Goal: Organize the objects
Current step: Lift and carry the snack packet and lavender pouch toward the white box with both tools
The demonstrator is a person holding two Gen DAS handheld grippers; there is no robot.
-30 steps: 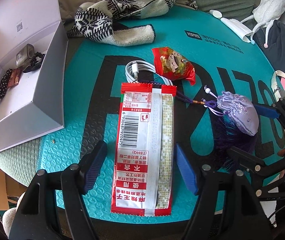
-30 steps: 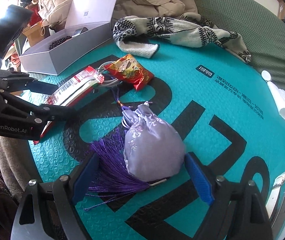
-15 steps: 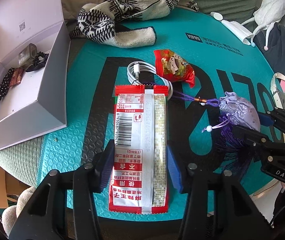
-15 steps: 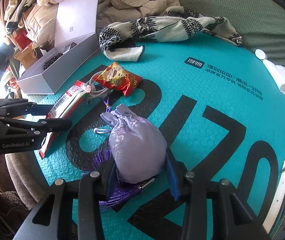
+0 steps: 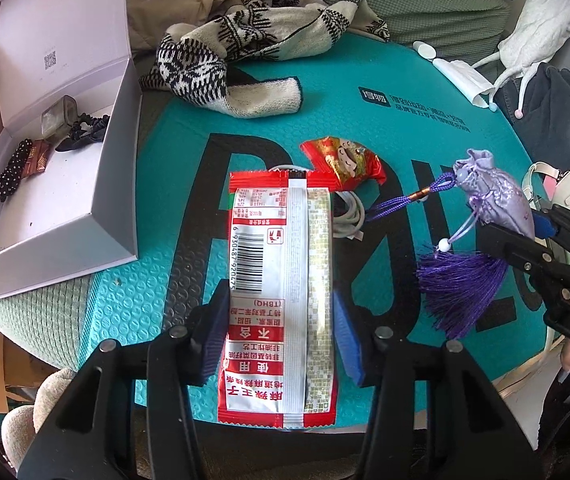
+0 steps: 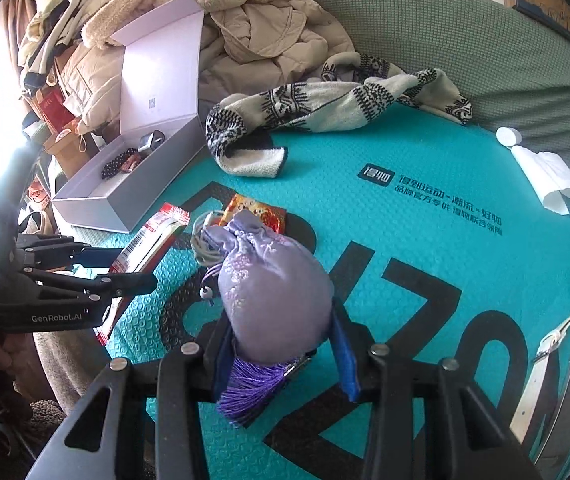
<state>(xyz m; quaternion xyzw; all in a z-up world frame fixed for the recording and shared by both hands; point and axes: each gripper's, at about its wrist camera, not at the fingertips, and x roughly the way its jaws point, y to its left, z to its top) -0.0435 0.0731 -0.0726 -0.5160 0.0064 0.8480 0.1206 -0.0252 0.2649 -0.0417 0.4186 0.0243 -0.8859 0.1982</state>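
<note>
Holding two items at once, neither yet stowed. Left gripper [image 5: 281,328]: pads pressed on both long edges of the red-and-white snack packet [image 5: 281,280], which lies flat on the teal mat [image 5: 365,120]. Right gripper [image 6: 285,344]: closed around the lilac drawstring pouch [image 6: 273,292], raised clear of the mat, purple tassel [image 5: 457,284] dangling beneath.

Already in the open white box [image 5: 65,204] at the mat's left edge: dotted hair tie [image 5: 13,170], black scrunchie [image 5: 85,134], small clear case [image 5: 59,118], small brown packet beside them. Judged roughly half done.

Left on the mat: small red snack bag [image 5: 345,160], coiled white cable [image 5: 345,212] partly under the packet's top corner and the red bag. Probable destination for both held items: the box, though nothing confirms it.

Surface: embossed teal foam mat with large black lettering, spread over a green textured cover [image 6: 465,48]. Patterned knit scarf [image 5: 253,64] across the far edge. Beyond: beige coat [image 6: 269,36], heaped clothing, white bag at right. Room cluttered, brightly lit from the left.
</note>
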